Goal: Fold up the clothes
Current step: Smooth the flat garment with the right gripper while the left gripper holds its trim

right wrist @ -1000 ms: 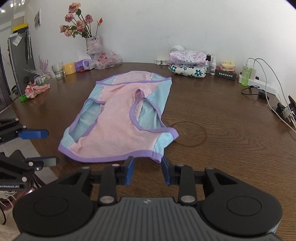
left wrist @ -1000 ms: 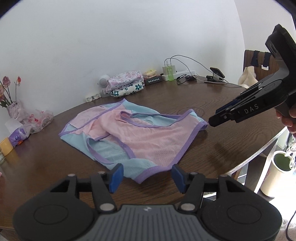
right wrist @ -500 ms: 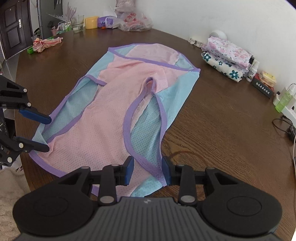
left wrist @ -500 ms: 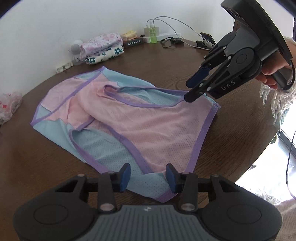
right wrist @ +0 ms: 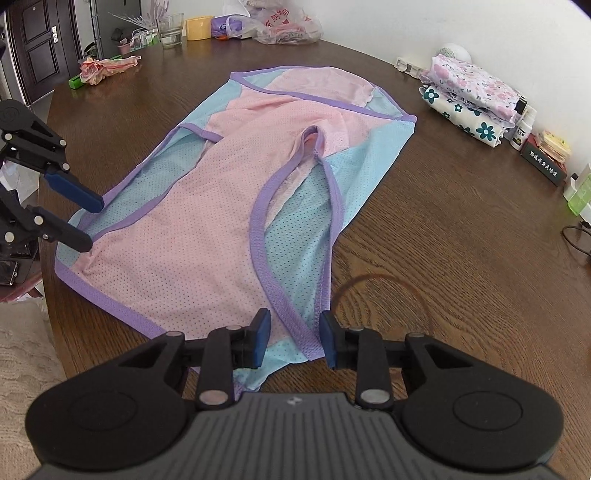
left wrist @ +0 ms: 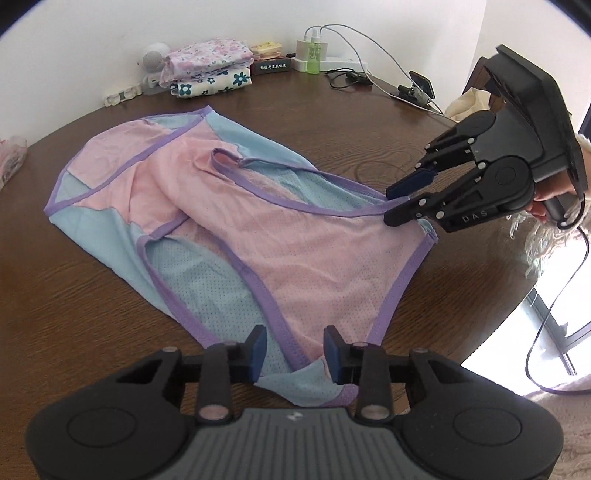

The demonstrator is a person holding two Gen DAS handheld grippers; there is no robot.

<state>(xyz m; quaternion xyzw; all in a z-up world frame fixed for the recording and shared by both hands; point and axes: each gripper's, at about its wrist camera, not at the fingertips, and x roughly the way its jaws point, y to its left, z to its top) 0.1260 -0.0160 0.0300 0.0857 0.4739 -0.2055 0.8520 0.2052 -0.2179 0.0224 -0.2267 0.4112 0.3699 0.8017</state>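
A pink and light-blue mesh top (left wrist: 266, 236) with purple trim lies spread flat on the dark wooden table (left wrist: 74, 314); it also shows in the right wrist view (right wrist: 207, 236). My left gripper (left wrist: 294, 351) is open, its jaws straddling the garment's near corner. My right gripper (right wrist: 294, 336) is open over the opposite near corner, by the purple-edged armhole. Each gripper shows in the other's view: the right (left wrist: 397, 206) at the far hem corner, the left (right wrist: 86, 223) at the garment's left corner.
Folded floral clothes (left wrist: 208, 68) are stacked at the table's back, with a power strip, bottles and cables (left wrist: 354, 74) beside them. A glass, a yellow cup and plastic bags (right wrist: 280, 26) stand at the far end. The table edge is near on the right (left wrist: 498, 314).
Both grippers have moved in from off the cloth to its near corners and come lower. Their jaws now sit around the garment's edges.
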